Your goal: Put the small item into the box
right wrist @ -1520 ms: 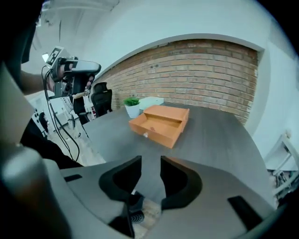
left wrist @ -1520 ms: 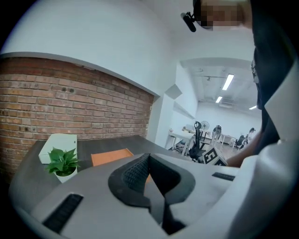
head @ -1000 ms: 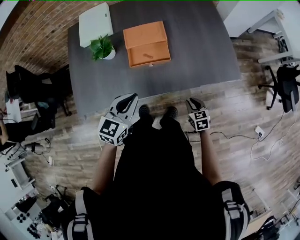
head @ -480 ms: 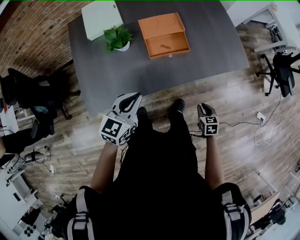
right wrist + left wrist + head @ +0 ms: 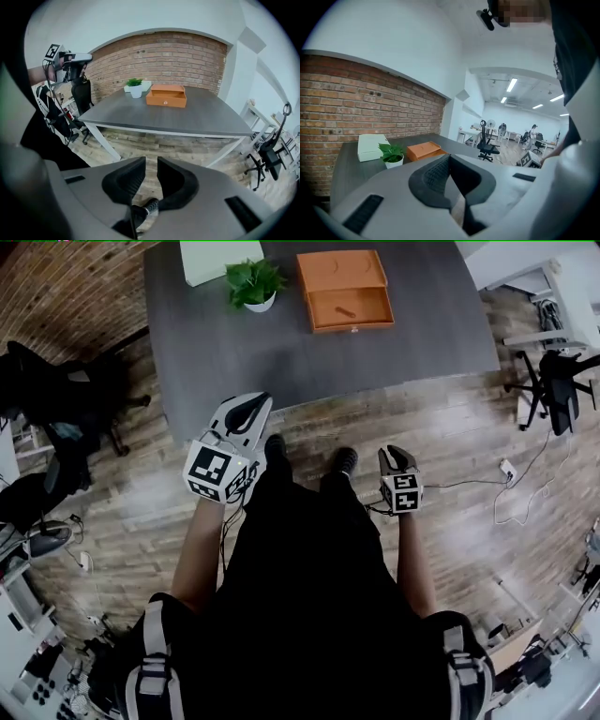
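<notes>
The orange box stands at the table's far side with its drawer pulled open; a small elongated item lies inside the drawer. The box also shows in the right gripper view and the left gripper view. My left gripper hangs in front of the table's near edge, its pads meeting at the tips and holding nothing. My right gripper points down at the wooden floor short of the table. Its jaws stand apart with nothing between them.
A potted plant and a white box sit left of the orange box on the grey table. Office chairs stand at the left and right. Cables trail over the floor on the right.
In the head view the table and orange box have slid up and to the right as the person steps. Both grippers travelled along at about the same spacing, jaws unchanged.
</notes>
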A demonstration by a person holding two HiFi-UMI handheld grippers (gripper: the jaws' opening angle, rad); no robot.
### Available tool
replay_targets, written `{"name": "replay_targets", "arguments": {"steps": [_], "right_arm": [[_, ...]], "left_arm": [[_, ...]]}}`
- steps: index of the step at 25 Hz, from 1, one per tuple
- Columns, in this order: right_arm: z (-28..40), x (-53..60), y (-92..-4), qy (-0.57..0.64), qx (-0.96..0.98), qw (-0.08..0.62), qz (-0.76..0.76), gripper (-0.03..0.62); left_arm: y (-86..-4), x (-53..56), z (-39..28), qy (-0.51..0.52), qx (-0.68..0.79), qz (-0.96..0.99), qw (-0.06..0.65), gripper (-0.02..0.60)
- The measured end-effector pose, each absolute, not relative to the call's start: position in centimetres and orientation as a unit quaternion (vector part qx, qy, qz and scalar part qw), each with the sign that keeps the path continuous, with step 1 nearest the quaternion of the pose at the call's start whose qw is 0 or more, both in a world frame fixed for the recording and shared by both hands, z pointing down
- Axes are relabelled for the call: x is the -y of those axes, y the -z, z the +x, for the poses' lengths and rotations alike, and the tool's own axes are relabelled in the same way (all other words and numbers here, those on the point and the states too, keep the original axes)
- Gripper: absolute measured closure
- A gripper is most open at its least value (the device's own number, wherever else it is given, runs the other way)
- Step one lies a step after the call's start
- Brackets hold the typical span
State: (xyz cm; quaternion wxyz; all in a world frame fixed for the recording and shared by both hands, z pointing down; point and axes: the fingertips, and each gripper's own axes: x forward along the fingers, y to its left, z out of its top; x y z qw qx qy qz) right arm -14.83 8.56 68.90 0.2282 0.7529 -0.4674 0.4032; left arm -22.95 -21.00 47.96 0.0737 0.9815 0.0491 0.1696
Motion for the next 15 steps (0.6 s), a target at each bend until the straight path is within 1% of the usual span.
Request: {"name": "replay_targets", "arguments": {"steps": [2, 6, 15], "right_arm": [[-13.5, -9.6, -68.4, -0.395, 0.464, 0.219, 0.762, 0.503], [-11.6, -11.9, -69.0, -0.398, 0.46, 0.189, 0.771, 0.503], [-8.5, -17.5, -70.2, -0.397, 0.46, 0.18, 0.773, 0.508]], "left_arm": [[-47.9, 18.9, -22.9, -0.172, -0.051, 0.98, 0.086, 0.558], [-47.8, 15.1, -22.1, -0.191, -0.066, 0.977, 0.066, 0.558], [-46.8, 8.9, -17.8, -0.195, -0.074, 0.977, 0.049, 0.558]]}}
